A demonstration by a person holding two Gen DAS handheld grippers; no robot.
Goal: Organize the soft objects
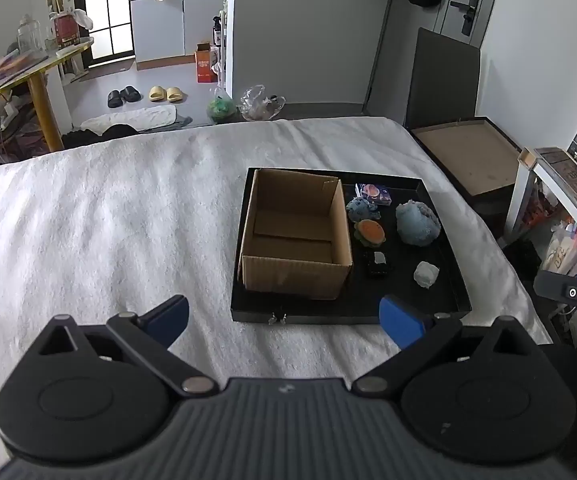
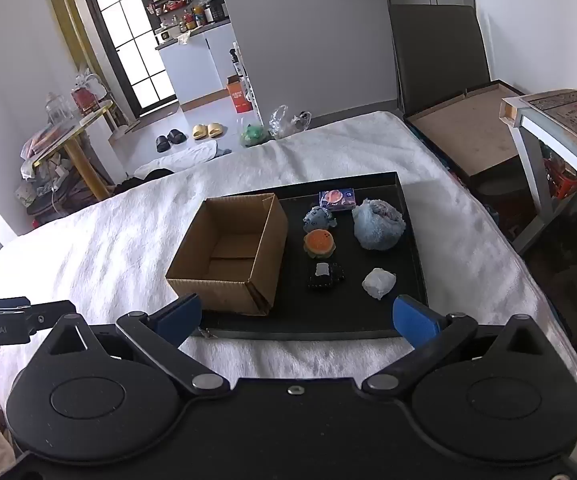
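A black tray (image 1: 454, 280) (image 2: 410, 240) lies on a white blanket. In its left half stands an open, empty cardboard box (image 1: 296, 236) (image 2: 228, 252). To the box's right lie a big blue plush (image 1: 417, 223) (image 2: 378, 224), a small blue plush (image 1: 362, 208) (image 2: 318, 218), an orange and green plush (image 1: 370, 232) (image 2: 319, 243), a black toy (image 1: 376, 265) (image 2: 325, 275), a white soft lump (image 1: 426, 274) (image 2: 378, 283) and a small purple packet (image 1: 373, 193) (image 2: 338, 199). My left gripper (image 1: 284, 320) and right gripper (image 2: 296, 318) are open and empty, short of the tray's near edge.
The white blanket (image 1: 108, 220) (image 2: 108, 240) covers the bed. Right of the bed stand a dark box with a brown bottom (image 1: 468, 152) (image 2: 464, 128) and a shelf unit (image 2: 560, 120). Slippers and bags lie on the floor beyond the bed.
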